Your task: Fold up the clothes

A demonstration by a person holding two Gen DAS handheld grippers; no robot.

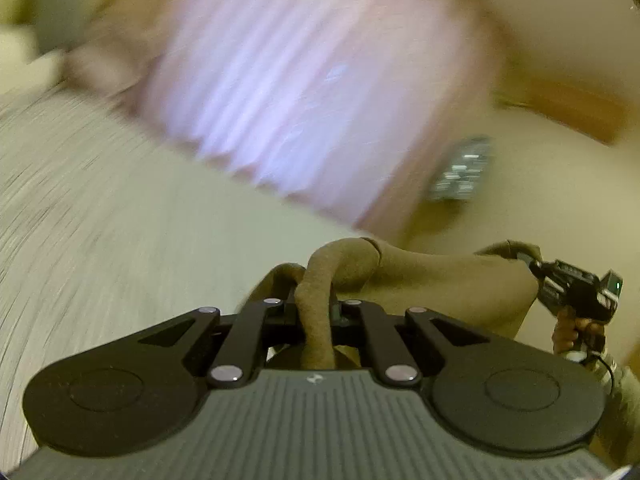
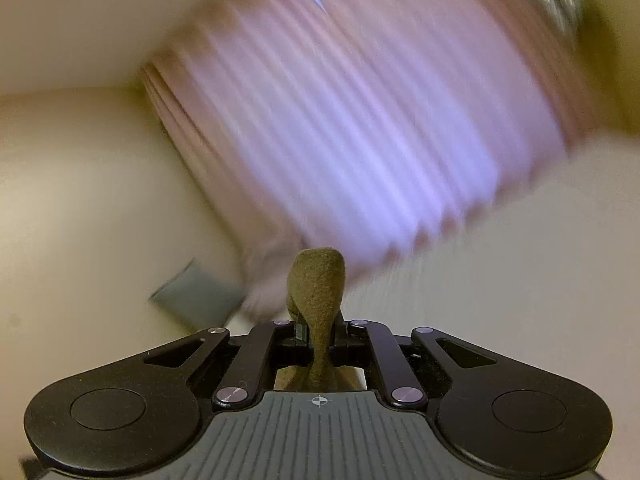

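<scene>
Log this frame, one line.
left gripper: shut on brown garment | right gripper: shut on brown garment | garment stretched between both | background blurred

We find no readable words, brand names or numbers in either view. The only signs are small white marks on the grey ribbed bodies of the two tools: a tiny white emblem on the left hand-held gripper [image 1: 312, 312], too small to make out, and a white crosshair-in-circle mark on the right hand-held gripper [image 2: 319, 338]. The background is blurred.
</scene>
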